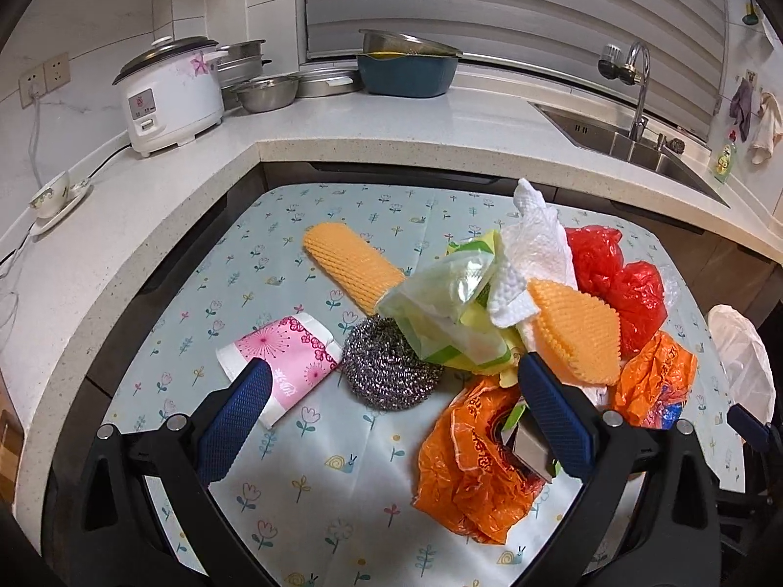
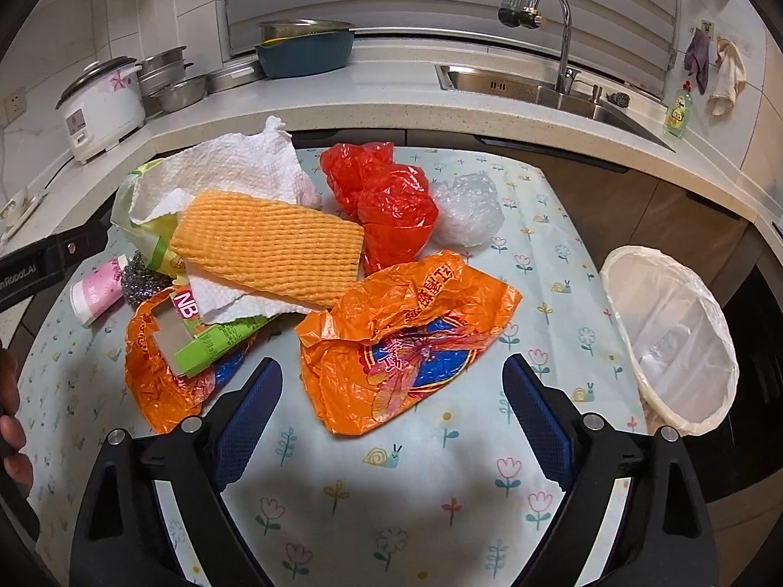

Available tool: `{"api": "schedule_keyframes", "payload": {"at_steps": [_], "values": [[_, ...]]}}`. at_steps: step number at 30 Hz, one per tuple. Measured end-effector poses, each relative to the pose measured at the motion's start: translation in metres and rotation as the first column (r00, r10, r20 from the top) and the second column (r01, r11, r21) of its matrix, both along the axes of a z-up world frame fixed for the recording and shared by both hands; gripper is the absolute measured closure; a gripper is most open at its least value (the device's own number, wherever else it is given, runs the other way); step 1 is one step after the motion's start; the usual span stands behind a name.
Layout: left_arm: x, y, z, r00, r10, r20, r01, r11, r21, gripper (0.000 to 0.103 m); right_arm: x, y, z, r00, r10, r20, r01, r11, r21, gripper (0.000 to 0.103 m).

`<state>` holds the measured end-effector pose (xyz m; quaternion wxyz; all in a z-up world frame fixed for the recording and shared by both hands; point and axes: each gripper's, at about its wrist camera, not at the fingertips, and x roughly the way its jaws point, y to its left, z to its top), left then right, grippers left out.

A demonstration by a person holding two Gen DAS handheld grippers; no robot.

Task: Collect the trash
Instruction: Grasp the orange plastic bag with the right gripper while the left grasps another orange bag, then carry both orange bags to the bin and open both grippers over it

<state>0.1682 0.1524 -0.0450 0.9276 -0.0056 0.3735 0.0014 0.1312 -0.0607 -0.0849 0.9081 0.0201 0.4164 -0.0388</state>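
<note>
A pile of trash lies on the flowered tablecloth (image 1: 318,499). My left gripper (image 1: 394,367) is open over a steel scourer (image 1: 389,381), with a pink tissue pack (image 1: 288,357) by its left finger and a crumpled orange bag (image 1: 470,469) by its right finger. Behind lie an orange foam net (image 1: 350,266), a green wrapper (image 1: 440,303), a paper towel (image 1: 538,254) and a red bag (image 1: 616,283). My right gripper (image 2: 391,367) is open, and a second orange bag (image 2: 406,342) lies between its fingers without touching the pads. A bin with a white liner (image 2: 675,337) stands at the table's right edge.
A clear plastic wad (image 2: 467,210) lies beside the red bag (image 2: 386,195). A green box (image 2: 215,337) rests on the left orange bag. The counter (image 1: 391,112) behind holds a rice cooker (image 1: 169,93), metal bowls and a sink (image 2: 538,88). A hand (image 2: 10,416) shows at the left edge.
</note>
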Motion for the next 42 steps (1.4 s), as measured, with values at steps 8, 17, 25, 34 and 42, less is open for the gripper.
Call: {"api": "schedule_keyframes", "payload": {"at_steps": [8,17,25,34,42], "values": [[-0.017,0.008,-0.031,0.996,-0.037,-0.085,0.033,0.999,-0.042,0.007,0.022,0.014,-0.02,0.999,0.013,-0.045,-0.013,1.0,0.013,0.025],[-0.019,-0.009,-0.06,0.984,-0.098,-0.151,0.093,0.995,-0.039,0.007,0.023,0.019,-0.04,0.995,0.043,-0.093,-0.041,0.999,0.016,0.073],[-0.019,-0.025,-0.069,0.976,-0.145,-0.165,0.139,0.989,-0.051,0.039,0.008,0.006,-0.024,0.998,0.049,-0.042,-0.048,0.999,0.018,0.096],[-0.042,-0.04,-0.046,0.977,-0.175,-0.124,0.171,0.984,-0.046,0.102,-0.017,-0.011,0.007,0.998,0.052,0.037,-0.055,0.996,0.068,0.097],[-0.07,-0.047,-0.003,0.984,-0.174,-0.036,0.172,0.983,-0.056,0.102,-0.046,-0.024,0.047,0.99,0.057,0.129,-0.069,0.993,0.092,0.097]]}}
